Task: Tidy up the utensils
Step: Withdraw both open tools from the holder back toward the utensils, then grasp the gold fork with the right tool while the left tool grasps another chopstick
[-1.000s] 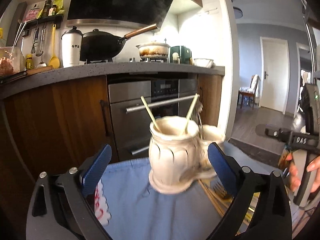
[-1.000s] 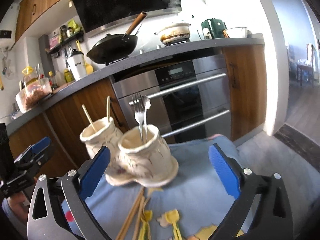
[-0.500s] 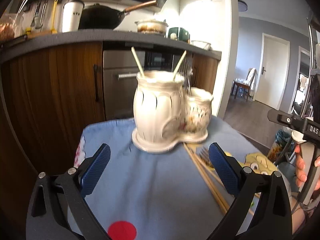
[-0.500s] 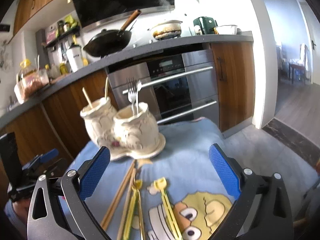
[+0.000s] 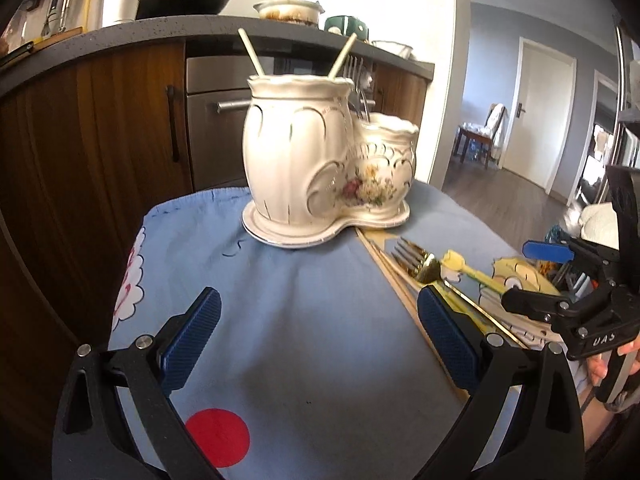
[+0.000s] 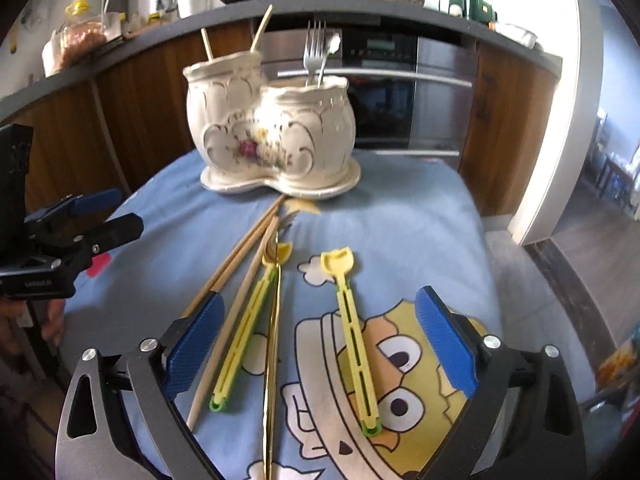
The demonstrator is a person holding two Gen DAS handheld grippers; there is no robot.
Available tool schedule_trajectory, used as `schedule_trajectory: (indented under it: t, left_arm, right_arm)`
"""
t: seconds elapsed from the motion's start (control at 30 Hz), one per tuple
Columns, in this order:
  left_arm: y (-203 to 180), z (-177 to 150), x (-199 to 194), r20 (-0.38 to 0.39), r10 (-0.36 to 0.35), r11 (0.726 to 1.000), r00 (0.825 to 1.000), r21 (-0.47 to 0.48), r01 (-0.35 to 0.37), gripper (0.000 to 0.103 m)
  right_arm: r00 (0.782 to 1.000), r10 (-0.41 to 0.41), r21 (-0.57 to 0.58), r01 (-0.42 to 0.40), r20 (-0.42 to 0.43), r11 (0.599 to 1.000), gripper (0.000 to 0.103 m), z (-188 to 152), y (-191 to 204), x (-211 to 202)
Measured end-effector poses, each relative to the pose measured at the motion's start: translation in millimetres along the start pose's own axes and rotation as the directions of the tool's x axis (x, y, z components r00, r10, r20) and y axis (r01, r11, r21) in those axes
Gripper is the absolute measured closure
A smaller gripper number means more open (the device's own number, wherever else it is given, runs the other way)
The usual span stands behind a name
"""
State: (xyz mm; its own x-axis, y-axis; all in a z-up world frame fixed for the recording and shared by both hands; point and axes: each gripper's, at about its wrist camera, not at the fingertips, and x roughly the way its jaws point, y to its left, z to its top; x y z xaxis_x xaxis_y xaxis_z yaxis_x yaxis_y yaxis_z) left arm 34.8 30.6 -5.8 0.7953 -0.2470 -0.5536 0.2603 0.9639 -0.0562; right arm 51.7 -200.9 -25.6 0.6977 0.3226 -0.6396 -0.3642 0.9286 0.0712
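Holder (image 6: 276,136): white ceramic, two joined pots on one base, floral print; stands upright at the far end of the blue cloth (image 5: 304,320).
Taller pot: two pale sticks (image 5: 251,53), leaning apart.
Shorter pot: silver fork (image 6: 313,50) and a spoon, handles down.
Loose on the cloth, in front of the holder: wooden chopsticks (image 6: 236,256); gold fork (image 5: 416,262), tines toward the holder; two yellow plastic utensils (image 6: 352,336), one just beside the chopsticks, one apart on the cartoon print.
Left gripper (image 5: 316,336): fingers spread wide, nothing between them, low over bare cloth, short of the holder.
Right gripper (image 6: 320,340): fingers spread wide, gripping nothing, above the loose utensils; the gold fork and both yellow pieces lie between its pads.
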Motion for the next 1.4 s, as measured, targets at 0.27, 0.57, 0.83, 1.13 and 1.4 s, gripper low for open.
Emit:
schedule_trajectory:
  t: [0.27,0.57,0.83,1.13,1.4]
  left_arm:
    - [-4,-3,4,-0.019,-0.003,1.000,1.000,0.014,0.003,0.006]
    - [-5,-2,6,-0.031,0.001,1.000,1.000,0.023,0.000,0.006]
    - [-28,5,31,-0.197,-0.024,0.998,0.980,0.056,0.036,0.022]
    - [-55,6,50,-0.281,-0.031,0.997,0.959,0.055,0.049,0.048]
    - [-66,5,60,-0.284,0.017,0.995,0.959,0.102,0.013,0.051]
  right_arm:
    - [0.994,0.060,-0.013,-0.062,-0.088,0.998,0.059,-4,9,14]
    - [0.985,0.051,-0.065,-0.063,-0.166,0.996,0.080,3,17,29]
    - [0.982,0.095,-0.041,-0.103,-0.165,0.994,0.095,11,13,46]
    - [0.983,0.129,-0.003,-0.131,-0.129,0.991,0.095,9,6,43]
    - [0.984,0.140,0.006,-0.140,-0.111,0.990,0.096,7,3,40]
